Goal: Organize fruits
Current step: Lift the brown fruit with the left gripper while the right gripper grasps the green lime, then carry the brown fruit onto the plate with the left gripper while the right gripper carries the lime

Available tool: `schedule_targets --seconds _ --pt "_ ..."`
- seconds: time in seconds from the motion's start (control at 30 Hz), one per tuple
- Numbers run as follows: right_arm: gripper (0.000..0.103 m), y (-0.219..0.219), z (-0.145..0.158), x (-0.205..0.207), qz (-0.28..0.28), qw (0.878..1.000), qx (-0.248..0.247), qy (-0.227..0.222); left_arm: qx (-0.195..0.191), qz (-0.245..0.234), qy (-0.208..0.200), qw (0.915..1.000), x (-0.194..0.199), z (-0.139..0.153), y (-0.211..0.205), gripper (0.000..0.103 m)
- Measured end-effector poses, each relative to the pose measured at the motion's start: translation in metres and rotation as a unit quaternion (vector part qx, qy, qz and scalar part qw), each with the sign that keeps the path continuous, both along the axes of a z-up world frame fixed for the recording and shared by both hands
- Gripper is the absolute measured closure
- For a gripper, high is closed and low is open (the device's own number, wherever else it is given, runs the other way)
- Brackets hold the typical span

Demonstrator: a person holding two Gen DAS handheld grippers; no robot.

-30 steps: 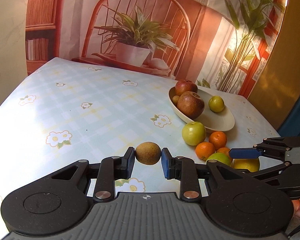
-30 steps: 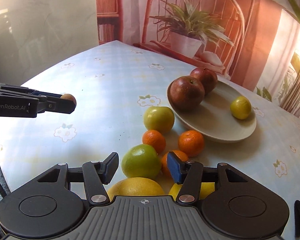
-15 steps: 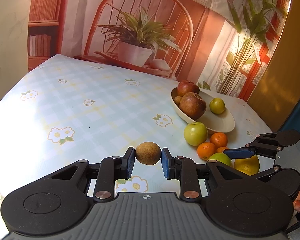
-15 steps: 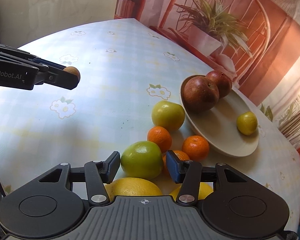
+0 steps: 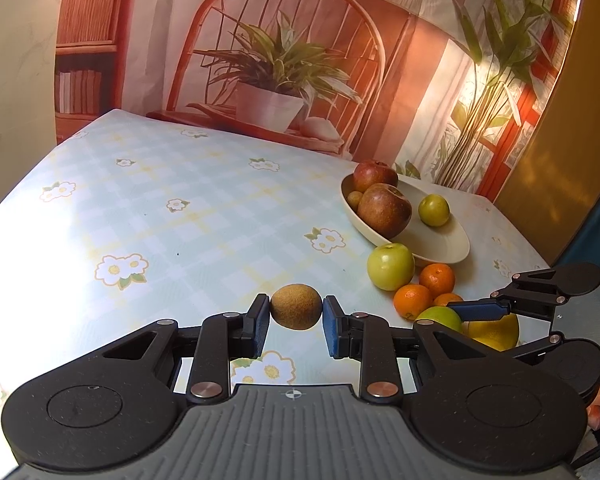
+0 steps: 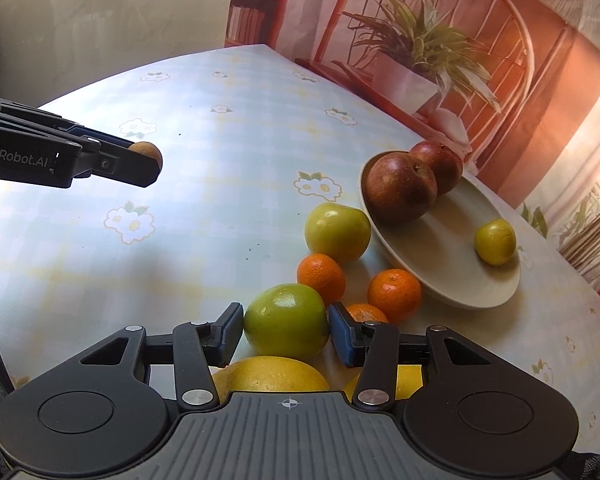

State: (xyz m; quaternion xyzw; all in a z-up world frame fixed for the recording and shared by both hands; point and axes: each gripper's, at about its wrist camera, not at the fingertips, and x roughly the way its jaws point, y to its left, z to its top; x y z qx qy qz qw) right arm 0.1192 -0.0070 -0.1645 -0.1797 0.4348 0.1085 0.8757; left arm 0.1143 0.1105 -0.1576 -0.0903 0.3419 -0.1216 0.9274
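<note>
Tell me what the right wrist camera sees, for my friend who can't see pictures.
The right gripper closes around a green apple on a flowered tablecloth, with small oranges and yellow citrus close by. Behind them a cream plate holds two red apples and a small yellow-green fruit. At left, the left gripper holds a brown kiwi above the table.

I'm at a home-style setup: a counter (image 5: 188,216) under a flowered cloth, a fruit bowl (image 6: 452,276), and a printed living-room backdrop (image 5: 380,60) behind.
</note>
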Motion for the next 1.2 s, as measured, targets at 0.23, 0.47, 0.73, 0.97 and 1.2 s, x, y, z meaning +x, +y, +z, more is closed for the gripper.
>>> schedule_targets --seconds 0.23,0.47,0.73,0.97,1.2 --pt "0.06 0.001 0.001 -0.002 0.002 1.0 0.017 -0.005 0.001 0.0 0.0 1.0 0.0 0.0 -0.001 0.073" --pt "0.06 -0.003 0.011 -0.003 -0.003 0.998 0.052 -0.022 0.001 -0.002 -0.002 1.0 0.001 0.004 -0.004 0.073" --pt "0.06 -0.028 0.043 0.004 -0.034 0.993 0.095 -0.069 0.0 -0.016 -0.039 0.9991 0.012 0.038 -0.008 0.073" --pt "0.06 -0.078 0.061 0.012 -0.078 0.986 0.108 -0.105 0.003 -0.031 -0.067 0.9972 0.029 0.07 -0.021 0.073" --pt "0.06 -0.131 0.064 0.027 -0.115 0.98 0.112 -0.114 0.032 -0.056 -0.074 0.9952 0.064 0.079 -0.048 0.073"
